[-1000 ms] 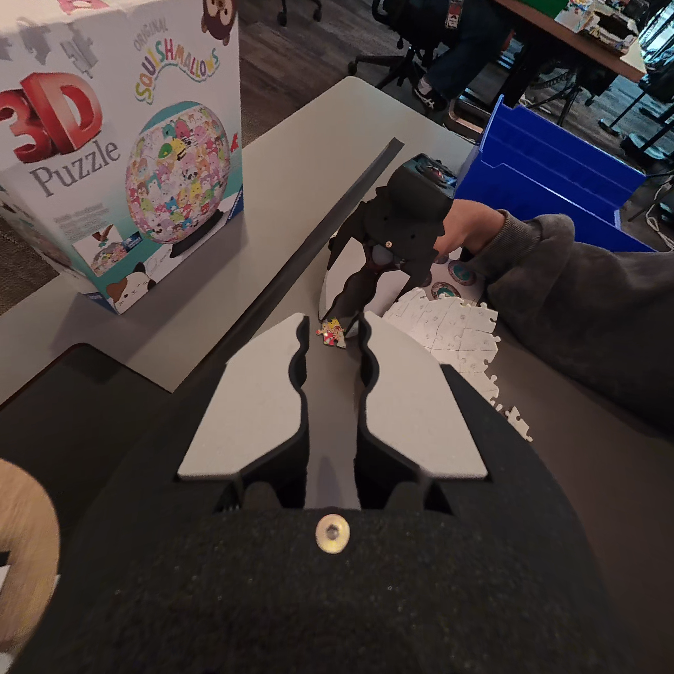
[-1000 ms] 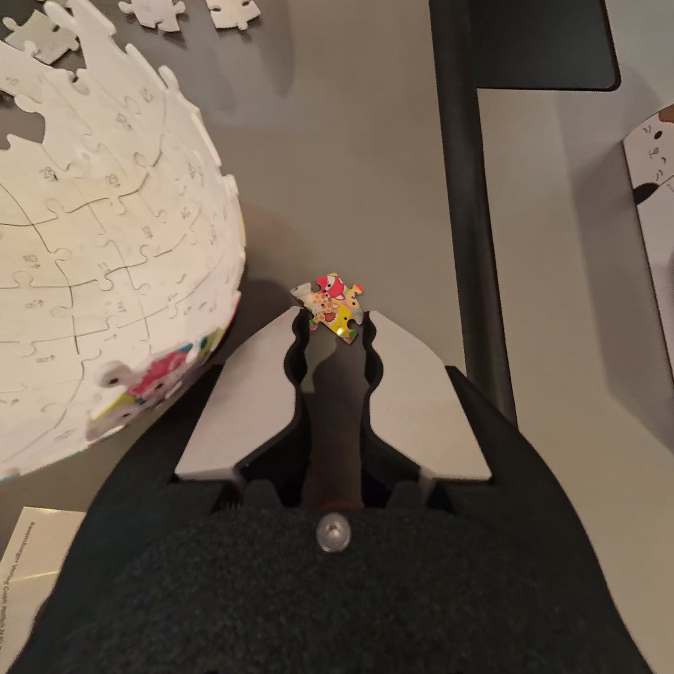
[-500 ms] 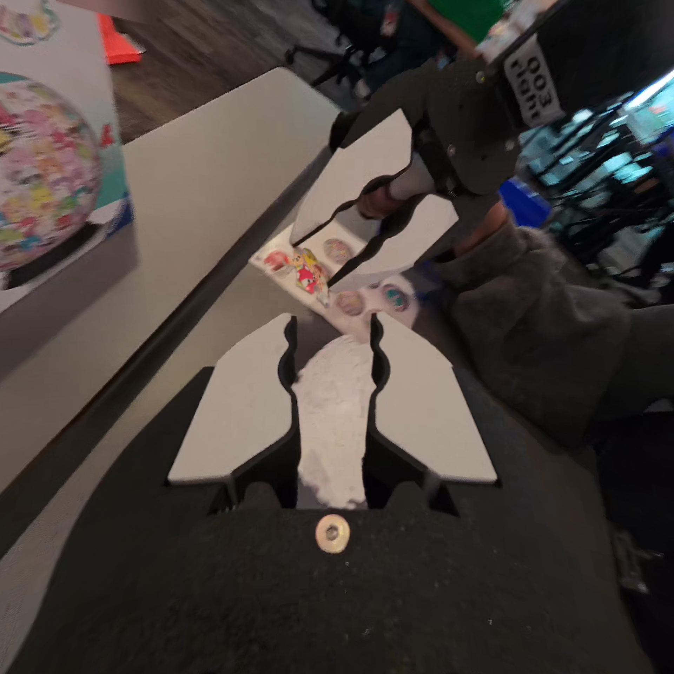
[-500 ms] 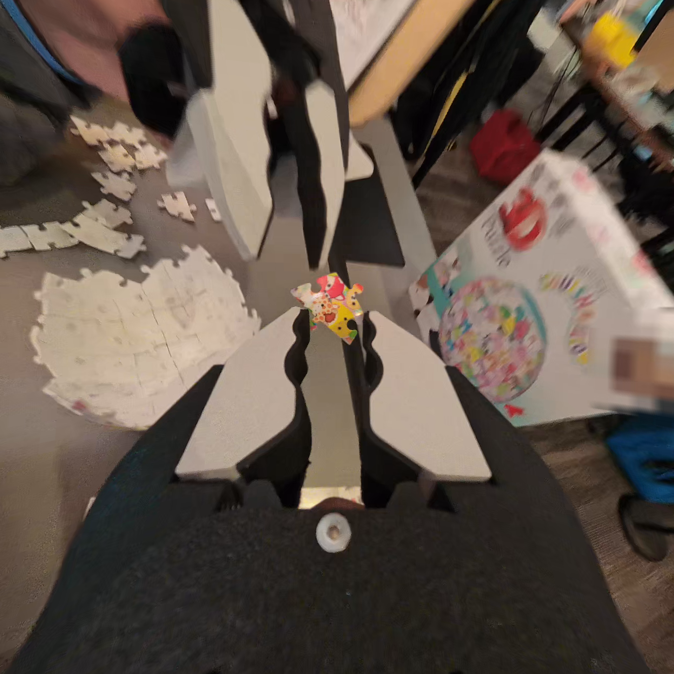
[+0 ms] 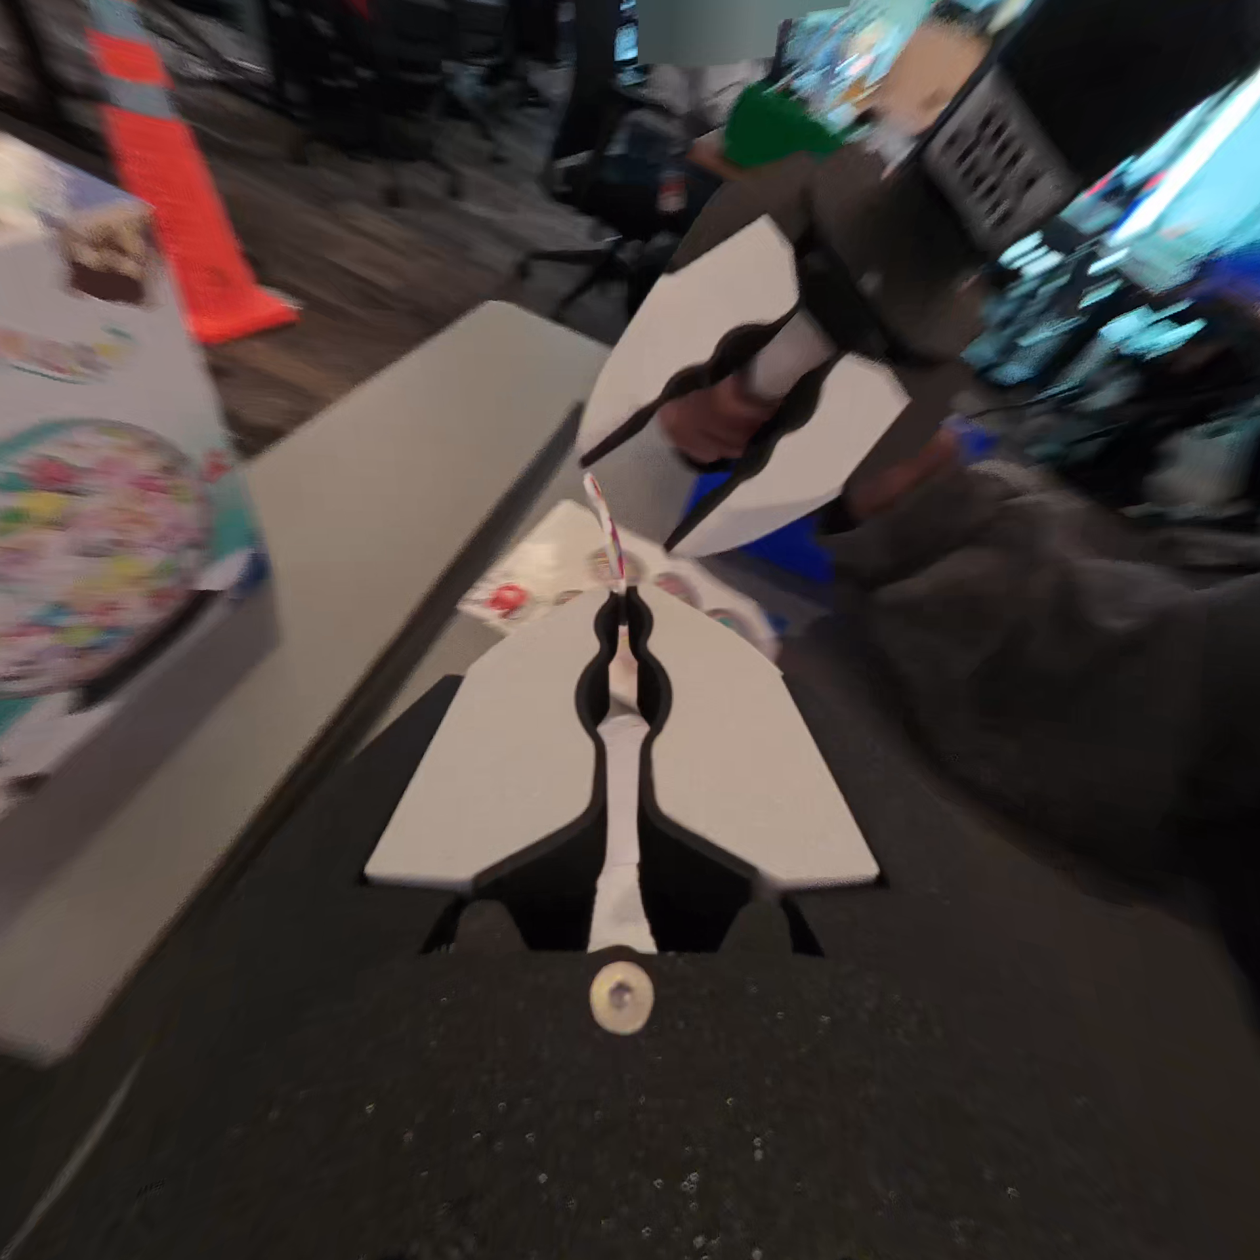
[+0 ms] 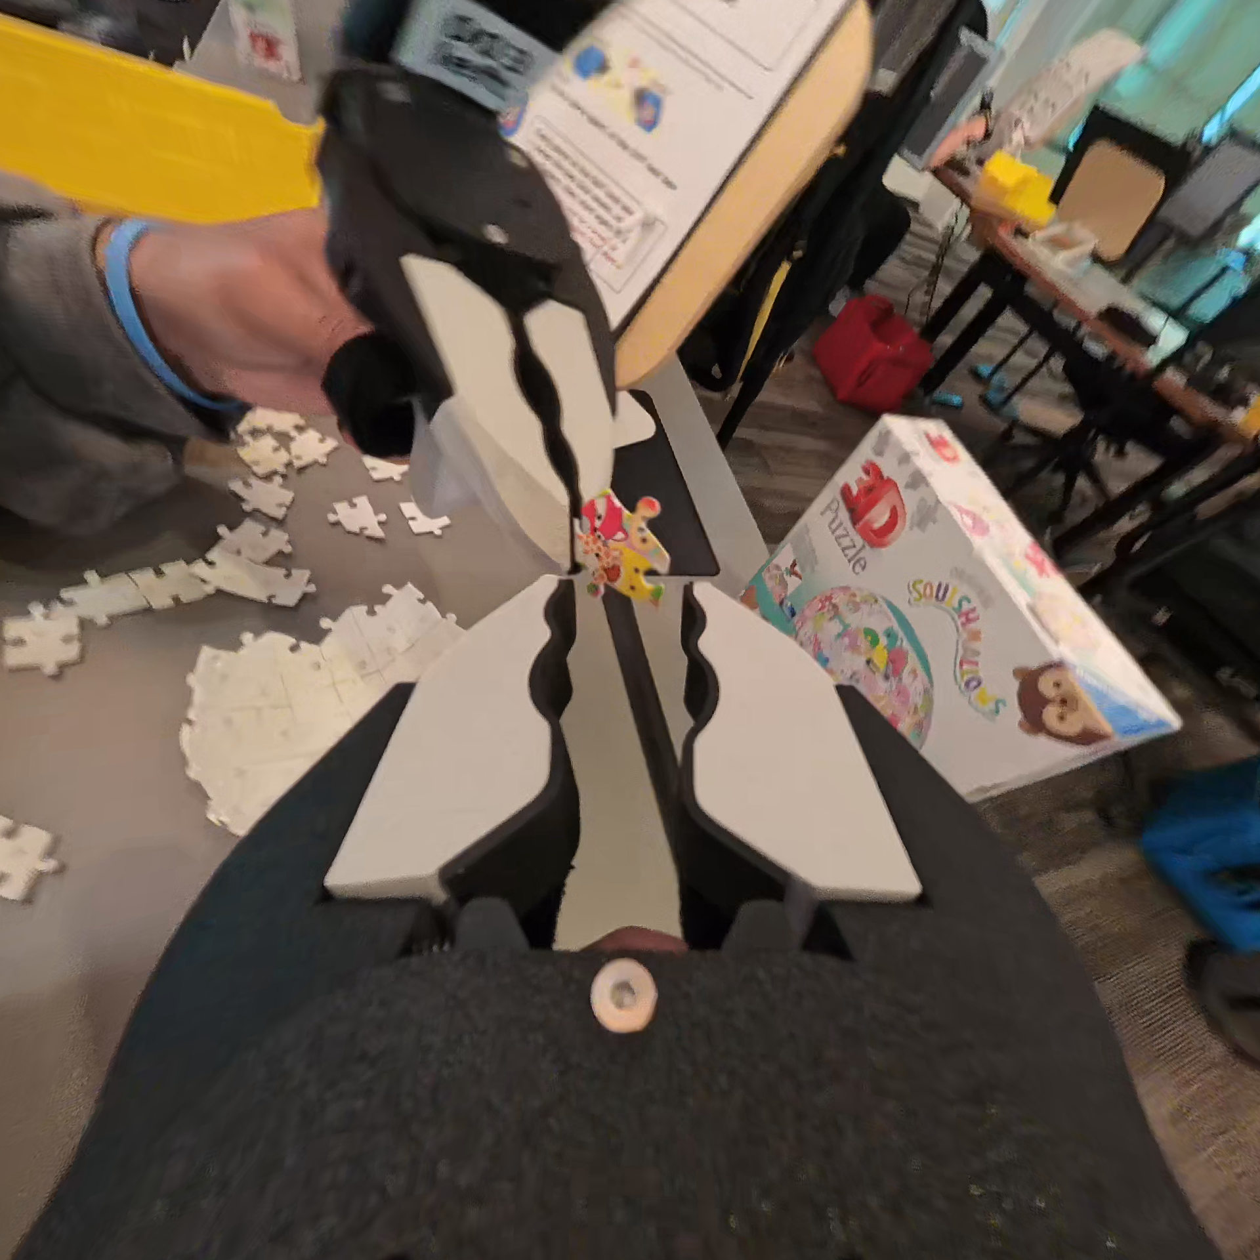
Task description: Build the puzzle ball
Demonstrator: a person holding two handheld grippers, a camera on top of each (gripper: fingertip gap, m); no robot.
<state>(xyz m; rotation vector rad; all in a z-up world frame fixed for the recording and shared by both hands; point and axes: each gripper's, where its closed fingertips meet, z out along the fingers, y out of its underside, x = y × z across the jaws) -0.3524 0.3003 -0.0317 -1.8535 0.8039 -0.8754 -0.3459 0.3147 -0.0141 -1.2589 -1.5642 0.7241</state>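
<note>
1. The puzzle piece [image 6: 624, 553] hangs above the surface [image 6: 82, 736], at the tips of the left gripper [image 6: 571, 545], which comes in from the upper left;
2. The right gripper [image 6: 624, 600] sits just below it;
3. The half-built ball shell [image 6: 293, 688] lies left, loose pieces [image 6: 262, 494] behind it;
4. The puzzle box [image 6: 954, 613] stands right.

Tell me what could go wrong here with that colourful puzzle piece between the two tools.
1. The left tool pinches the puzzle piece only at one edge, with its very tips, so the piece may pivot or slip out.
2. The right tool is open, with its fingers close on either side of the piece. A bump could knock it down among the loose pieces below.
</note>
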